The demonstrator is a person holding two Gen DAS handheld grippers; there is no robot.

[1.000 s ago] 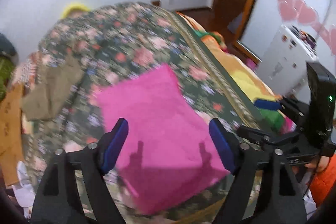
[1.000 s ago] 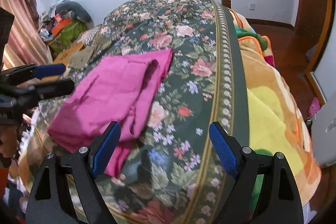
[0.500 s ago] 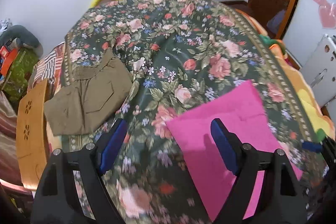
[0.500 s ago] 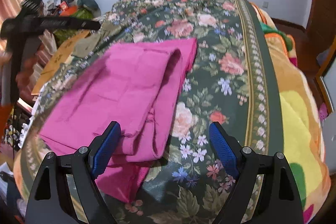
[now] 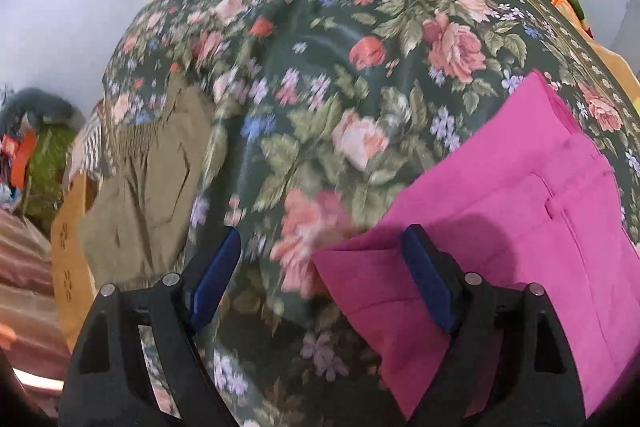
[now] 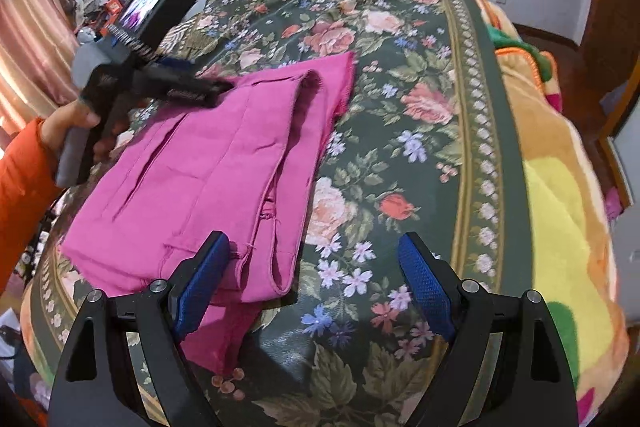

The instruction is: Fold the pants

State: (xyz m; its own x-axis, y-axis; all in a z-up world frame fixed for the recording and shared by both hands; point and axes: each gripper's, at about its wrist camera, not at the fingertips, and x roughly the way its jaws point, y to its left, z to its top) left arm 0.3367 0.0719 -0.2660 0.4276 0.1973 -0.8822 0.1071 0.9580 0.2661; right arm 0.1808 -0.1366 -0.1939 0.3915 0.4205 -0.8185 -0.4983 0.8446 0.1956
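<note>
Two claws hang over a bed covered by a dark green floral bedspread (image 6: 400,131), and both stand wide apart with nothing between their blue pads. The left claw (image 5: 320,287) hovers above the bedspread (image 5: 320,75), its right finger over the near corner of the magenta pants (image 5: 520,219), its left finger over bare floral cloth; whether the right pad touches the fabric cannot be told. In the right wrist view the left claw (image 6: 208,93) shows from the side, held by a hand (image 6: 76,119) in an orange sleeve, its tip over the far left edge of the magenta pants (image 6: 208,179).

These pants lie folded into a rough rectangle on the near left part of the bed, with a doubled edge running along their right side and a loose layer hanging toward the bed's near edge. The right claw (image 6: 312,287) sits low over the near end of the pants, its left finger above the folded hem and its right finger above the flower print, well clear of the cloth.

Olive-brown pants (image 5: 148,195) lie folded further left on the bed, well apart from the magenta pair. A yellow and orange blanket (image 6: 560,187) drapes along the bed's right side.
</note>
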